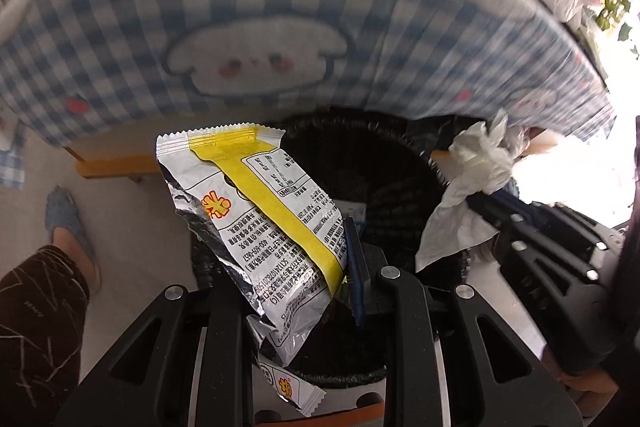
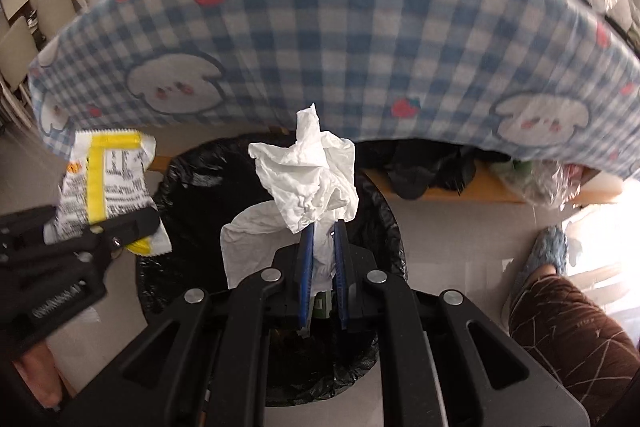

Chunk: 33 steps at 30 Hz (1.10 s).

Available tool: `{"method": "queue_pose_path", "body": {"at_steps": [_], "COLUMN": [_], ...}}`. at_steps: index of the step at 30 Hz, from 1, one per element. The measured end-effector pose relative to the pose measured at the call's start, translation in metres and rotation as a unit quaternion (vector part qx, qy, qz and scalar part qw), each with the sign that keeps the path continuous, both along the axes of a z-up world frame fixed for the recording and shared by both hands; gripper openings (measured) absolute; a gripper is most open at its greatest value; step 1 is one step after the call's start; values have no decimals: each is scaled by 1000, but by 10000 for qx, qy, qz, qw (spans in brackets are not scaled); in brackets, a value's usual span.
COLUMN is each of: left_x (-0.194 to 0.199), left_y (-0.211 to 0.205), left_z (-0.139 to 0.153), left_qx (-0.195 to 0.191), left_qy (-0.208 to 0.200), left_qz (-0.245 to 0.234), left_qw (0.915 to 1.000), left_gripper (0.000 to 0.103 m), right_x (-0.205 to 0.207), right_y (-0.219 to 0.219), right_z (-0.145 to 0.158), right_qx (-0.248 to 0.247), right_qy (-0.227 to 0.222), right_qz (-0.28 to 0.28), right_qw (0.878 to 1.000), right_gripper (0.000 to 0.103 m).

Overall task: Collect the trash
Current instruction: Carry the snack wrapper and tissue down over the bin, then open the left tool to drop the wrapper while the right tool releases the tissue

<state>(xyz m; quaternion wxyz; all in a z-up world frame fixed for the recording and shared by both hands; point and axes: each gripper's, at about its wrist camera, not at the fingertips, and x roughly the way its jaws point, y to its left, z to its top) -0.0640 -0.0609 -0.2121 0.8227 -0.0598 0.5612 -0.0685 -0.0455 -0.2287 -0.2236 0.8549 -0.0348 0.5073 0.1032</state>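
Note:
My left gripper (image 1: 320, 267) is shut on a crinkled silver and white snack wrapper (image 1: 272, 227) with a yellow stripe, holding it over the near left rim of a round bin lined with a black bag (image 1: 384, 163). My right gripper (image 2: 323, 227) is shut on a crumpled white tissue (image 2: 312, 179), which sticks up past its blue pads (image 2: 306, 251) above the bin's mouth (image 2: 192, 167). Each view shows the other hand: the right gripper (image 1: 492, 199) with the tissue (image 1: 476, 163) at the right, the left gripper (image 2: 120, 227) with the wrapper (image 2: 104, 179) at the left.
A table under a blue and white checked cloth (image 2: 340, 47) with cartoon dogs overhangs the bin's far side. Under it runs a wooden shelf (image 2: 480, 193) with dark clothes (image 2: 432, 163). A person's leg in brown trousers and a blue slipper (image 1: 64, 219) stand beside the bin.

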Motion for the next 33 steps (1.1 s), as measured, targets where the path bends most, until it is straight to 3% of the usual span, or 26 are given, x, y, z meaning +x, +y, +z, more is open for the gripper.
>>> {"method": "queue_pose_path", "body": {"at_steps": [12, 14, 16, 22, 33], "left_x": [9, 9, 12, 6, -6], "left_y": [-46, -46, -47, -28, 24], "left_z": [-43, -49, -48, -44, -13], "left_qx": [19, 67, 114, 159, 348], "left_qy": [189, 149, 61, -74, -357], "left_qz": [-632, -689, -631, -366, 237], "left_qw": [9978, 9975, 9979, 9992, 9985], "left_gripper": [26, 36, 55, 77, 96], "right_x": [-10, -9, -8, -5, -3], "right_y": [-31, -31, -28, -19, 10], "right_z": [-23, -28, -31, -40, -47], "right_qx": [-103, -126, -143, -126, 63], "right_qy": [205, 235, 258, 306, 389], "right_qz": [-280, -298, -290, -136, 86], "right_qw": [9993, 9992, 9991, 9994, 9992], "right_gripper": [10, 10, 10, 10, 10]}}
